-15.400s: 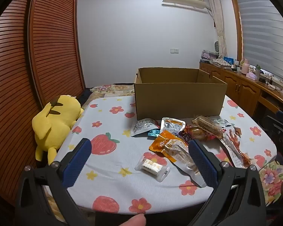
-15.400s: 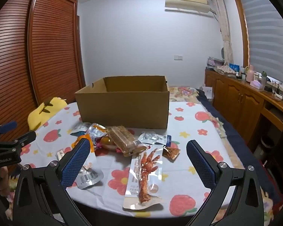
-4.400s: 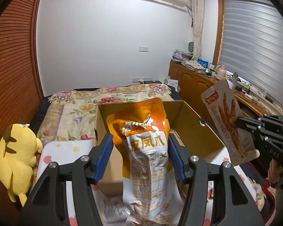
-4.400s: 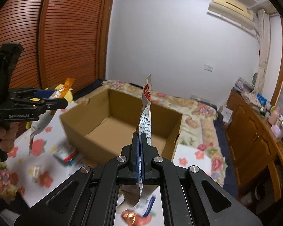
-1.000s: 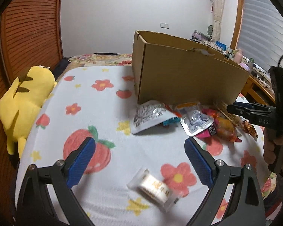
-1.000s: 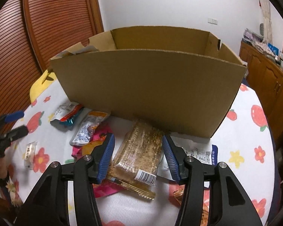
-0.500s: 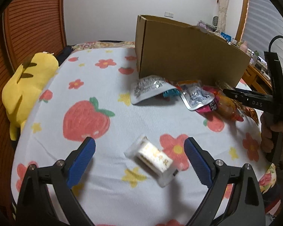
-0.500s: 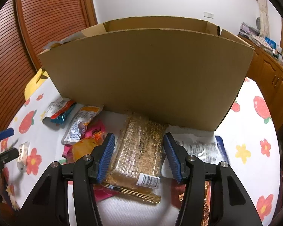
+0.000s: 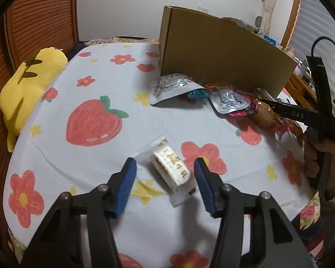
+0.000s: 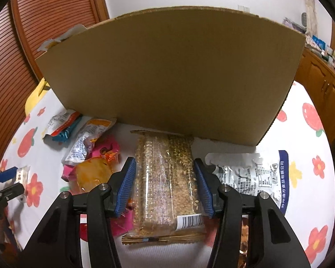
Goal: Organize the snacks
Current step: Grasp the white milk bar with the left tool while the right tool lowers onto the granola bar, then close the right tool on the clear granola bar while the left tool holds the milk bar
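Note:
A small white wrapped cake (image 9: 170,169) lies on the flowered tablecloth (image 9: 85,147). My left gripper (image 9: 165,167) straddles it with its jaws closing. A narrow gap still shows on each side of the cake. A long clear pack of sesame bars (image 10: 165,178) lies in front of the cardboard box (image 10: 167,71). My right gripper (image 10: 164,167) is lowered around the pack, open, with its blue pads (image 10: 127,178) close beside the pack's long edges. Its black fingers (image 9: 285,109) also reach over the snack pile in the left wrist view.
Loose snacks lie by the box (image 9: 223,51): a white pouch (image 9: 169,87), a silver pouch (image 9: 230,99), an amber pack (image 9: 265,116) and a white printed pouch (image 10: 252,178). A yellow plush toy (image 9: 31,82) rests at the table's left edge. Wooden cabinets (image 10: 323,89) stand at the right.
The left gripper's jaws have narrowed sharply around the small white cake, and the gripper sank closer to it. The right gripper crept nearer the sesame bar pack at the same width.

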### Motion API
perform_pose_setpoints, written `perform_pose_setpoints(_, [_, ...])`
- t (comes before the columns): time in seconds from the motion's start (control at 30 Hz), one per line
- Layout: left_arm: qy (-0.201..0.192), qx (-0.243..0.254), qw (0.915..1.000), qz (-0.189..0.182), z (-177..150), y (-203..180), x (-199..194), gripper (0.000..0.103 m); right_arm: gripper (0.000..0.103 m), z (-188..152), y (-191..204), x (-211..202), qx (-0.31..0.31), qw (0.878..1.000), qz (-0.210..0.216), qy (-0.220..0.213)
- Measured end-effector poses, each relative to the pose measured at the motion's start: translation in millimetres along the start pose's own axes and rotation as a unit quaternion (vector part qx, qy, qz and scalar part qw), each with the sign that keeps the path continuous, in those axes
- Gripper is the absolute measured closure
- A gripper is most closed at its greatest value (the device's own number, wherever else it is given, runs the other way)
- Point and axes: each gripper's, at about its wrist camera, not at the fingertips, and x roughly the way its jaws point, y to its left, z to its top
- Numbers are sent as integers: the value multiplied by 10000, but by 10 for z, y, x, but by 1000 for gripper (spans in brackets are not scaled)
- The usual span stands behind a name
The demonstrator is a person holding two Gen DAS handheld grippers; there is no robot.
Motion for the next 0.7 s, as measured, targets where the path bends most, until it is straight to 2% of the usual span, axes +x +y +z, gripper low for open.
perform_pose_setpoints(0.13, [11, 48, 10000, -59, 10, -61, -6, 66, 49, -7, 5, -6, -36, 10000, -53, 8])
perform_pose_setpoints(0.47, [85, 56, 9999, -82, 61, -106, 62, 67, 50, 22, 118, 68, -89, 9999, -138, 13])
perform_pose_setpoints(0.57, [52, 112, 9999, -74, 43, -108, 61, 80, 50, 18, 100, 57, -91, 9999, -141, 14])
perform_pose_setpoints(0.7, [-1, 74, 9998, -168, 12, -86, 37, 82, 50, 14, 68, 40, -90, 9999, -138, 16])
